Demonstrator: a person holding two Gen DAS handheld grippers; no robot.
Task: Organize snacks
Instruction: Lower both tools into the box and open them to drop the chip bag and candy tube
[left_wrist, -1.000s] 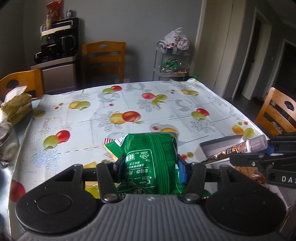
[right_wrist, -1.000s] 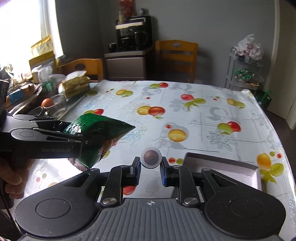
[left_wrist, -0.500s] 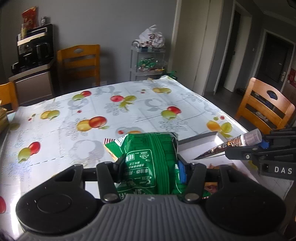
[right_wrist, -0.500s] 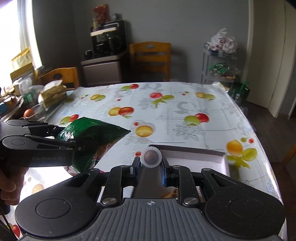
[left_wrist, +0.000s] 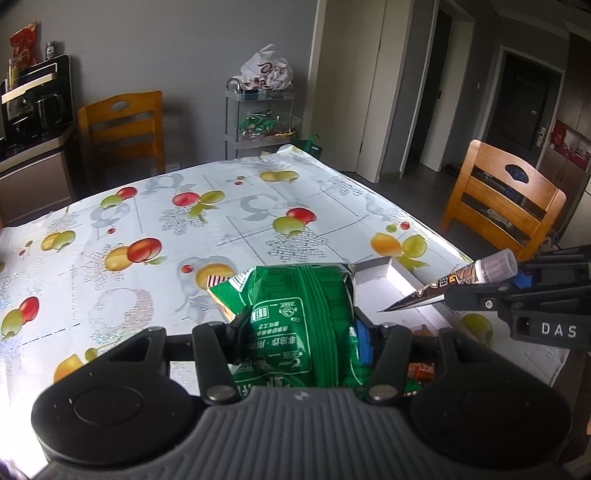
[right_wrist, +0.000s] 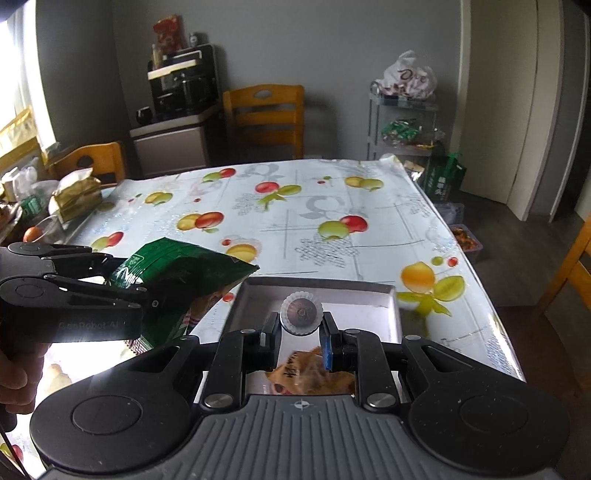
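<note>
My left gripper is shut on a green snack bag and holds it above the table beside the left edge of a grey tray. The bag also shows in the right wrist view. My right gripper is shut on a cone-shaped wrapped snack with a clear cap and holds it over the tray. In the left wrist view the cone points left over the tray. An orange snack packet lies in the tray.
The table has a fruit-print cloth. Wooden chairs stand at the far side and at the right. A wire shelf with snacks stands by the wall. Jars and packets crowd the left edge.
Both grippers have moved right with their snacks. The right gripper with the cone is now over the tray, and the green bag is at the tray's left edge.
</note>
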